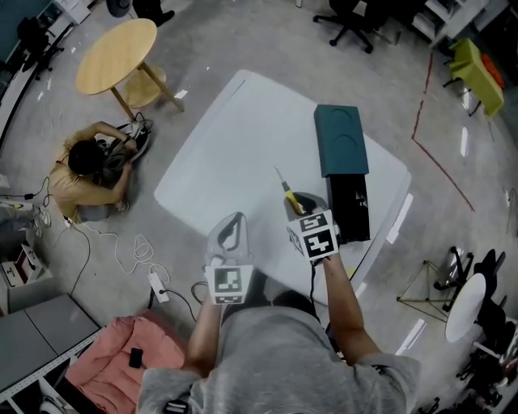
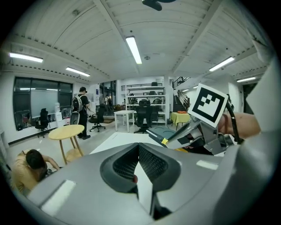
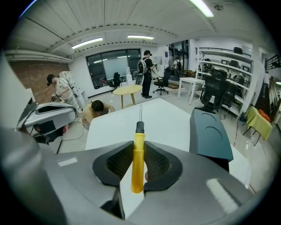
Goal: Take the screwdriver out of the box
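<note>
My right gripper (image 1: 296, 202) (image 3: 139, 148) is shut on a screwdriver (image 1: 286, 192) (image 3: 138, 163) with a yellow handle. Its thin shaft points away over the white table (image 1: 235, 145). The black box (image 1: 350, 207) lies just right of that gripper, with its teal lid (image 1: 340, 139) (image 3: 210, 134) slid toward the far end. To the left, above the table's near edge, my left gripper (image 1: 230, 223) (image 2: 139, 147) hangs with its fingertips together and nothing between them. In the left gripper view the right gripper's marker cube (image 2: 210, 103) shows close by at the right.
A round wooden table (image 1: 117, 52) stands on the floor at the far left, and a person (image 1: 85, 170) crouches beside it among cables. A pink cloth (image 1: 113, 356) lies near my feet. Office chairs (image 1: 352, 20) and a tripod (image 1: 429, 291) stand around the table.
</note>
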{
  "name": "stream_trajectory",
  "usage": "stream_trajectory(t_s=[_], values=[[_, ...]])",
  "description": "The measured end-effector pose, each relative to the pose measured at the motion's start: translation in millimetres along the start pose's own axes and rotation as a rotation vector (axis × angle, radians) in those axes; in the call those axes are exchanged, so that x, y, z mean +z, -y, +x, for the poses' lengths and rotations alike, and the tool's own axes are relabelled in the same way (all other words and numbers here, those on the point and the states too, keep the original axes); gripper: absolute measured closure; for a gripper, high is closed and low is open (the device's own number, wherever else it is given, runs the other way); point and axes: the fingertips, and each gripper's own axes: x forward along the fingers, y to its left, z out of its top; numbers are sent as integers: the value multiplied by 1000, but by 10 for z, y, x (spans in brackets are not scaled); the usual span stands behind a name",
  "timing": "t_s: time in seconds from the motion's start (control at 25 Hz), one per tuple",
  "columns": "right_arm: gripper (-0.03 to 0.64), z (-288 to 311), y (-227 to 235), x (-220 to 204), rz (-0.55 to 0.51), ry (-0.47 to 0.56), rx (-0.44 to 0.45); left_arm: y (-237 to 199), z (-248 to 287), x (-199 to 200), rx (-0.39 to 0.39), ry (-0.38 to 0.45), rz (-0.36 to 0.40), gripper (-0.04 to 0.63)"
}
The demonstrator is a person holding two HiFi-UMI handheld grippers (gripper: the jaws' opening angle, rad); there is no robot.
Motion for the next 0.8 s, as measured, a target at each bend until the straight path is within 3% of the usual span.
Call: stream_trajectory(t_s=[0.36, 0.8], values=[[538, 561, -445, 19, -89, -80, 81, -471, -100, -382, 97, -52, -64, 583], [538, 1231, -618, -210, -111, -188, 139, -705, 94, -896, 100, -131, -122, 583]])
